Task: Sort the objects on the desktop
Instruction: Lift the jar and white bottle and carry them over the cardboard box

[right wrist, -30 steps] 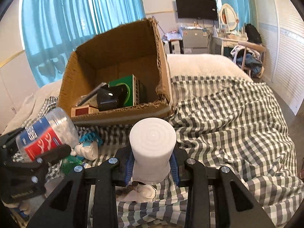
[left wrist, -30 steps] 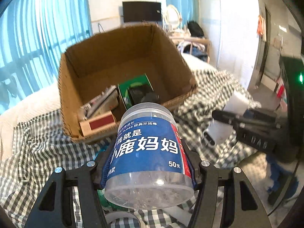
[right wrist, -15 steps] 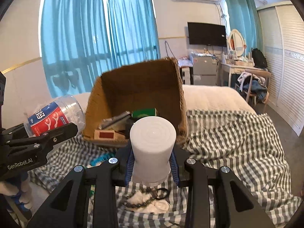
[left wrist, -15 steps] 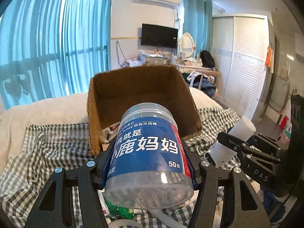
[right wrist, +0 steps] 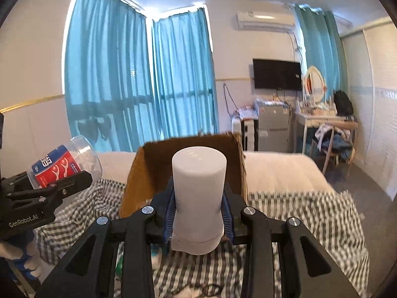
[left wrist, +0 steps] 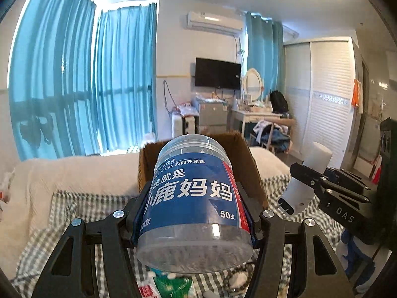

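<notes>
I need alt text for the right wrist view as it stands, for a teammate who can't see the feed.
The right tool grips a white plastic bottle held up in front of an open cardboard box on a bed with a checked cloth. At the left edge, the left tool holds a clear floss-pick jar with a red and blue label. Behind are blue curtains.

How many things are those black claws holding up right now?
2. A clear floss-pick jar with a blue label is clamped in the left claw; a white cylindrical bottle sits in the right claw. Both are raised before the cardboard box.
</notes>
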